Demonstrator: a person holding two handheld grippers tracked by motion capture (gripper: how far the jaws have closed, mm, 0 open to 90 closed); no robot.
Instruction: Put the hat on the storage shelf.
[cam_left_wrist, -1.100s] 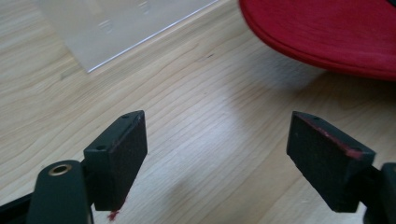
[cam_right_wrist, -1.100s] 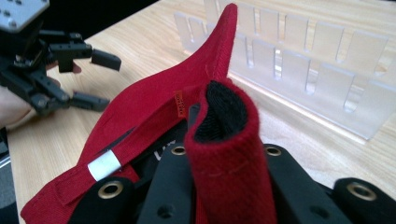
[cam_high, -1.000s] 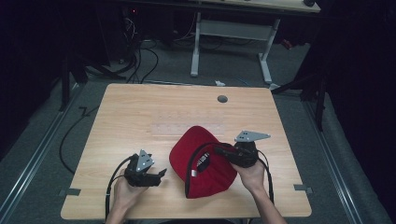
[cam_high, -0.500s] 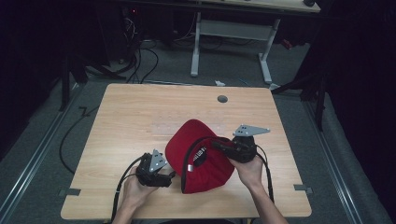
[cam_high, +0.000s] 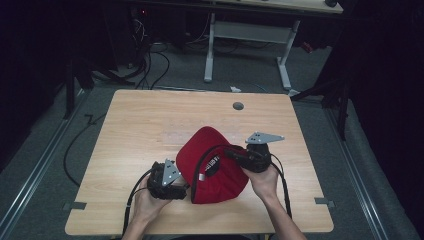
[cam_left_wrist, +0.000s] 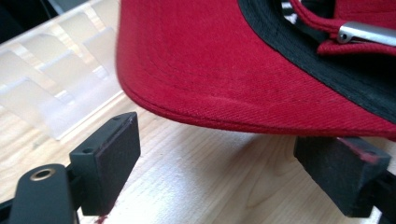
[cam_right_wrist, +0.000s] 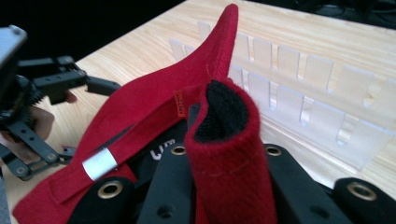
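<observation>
Right gripper (cam_high: 231, 152) is clamped tight on the back edge of the red cap (cam_high: 212, 167); in the right gripper view you can see a bunched fold of red fabric with black lining squeezed between its jaws (cam_right_wrist: 219, 154). That grip looks the same as a second ago.

The cap itself sits near the front of the desk (cam_high: 150, 125), tipped up on its side with the opening facing the person. Compared with a second ago it has slid a bit to the left and swung up more on edge, and the right hand (cam_high: 264, 181) came along with it.

Left gripper (cam_high: 182, 189) has moved in from further left and is now right up against the cap's lower left edge. Its jaws have just been opening and stand apart: in the left gripper view (cam_left_wrist: 215, 163) the red brim hangs just above and between the two black pads, not pinched by either one.

As for containers, there's a clear plastic slotted rack (cam_right_wrist: 303, 79) lying on the desk just behind the cap, and its slots look bare from what I can see.
</observation>
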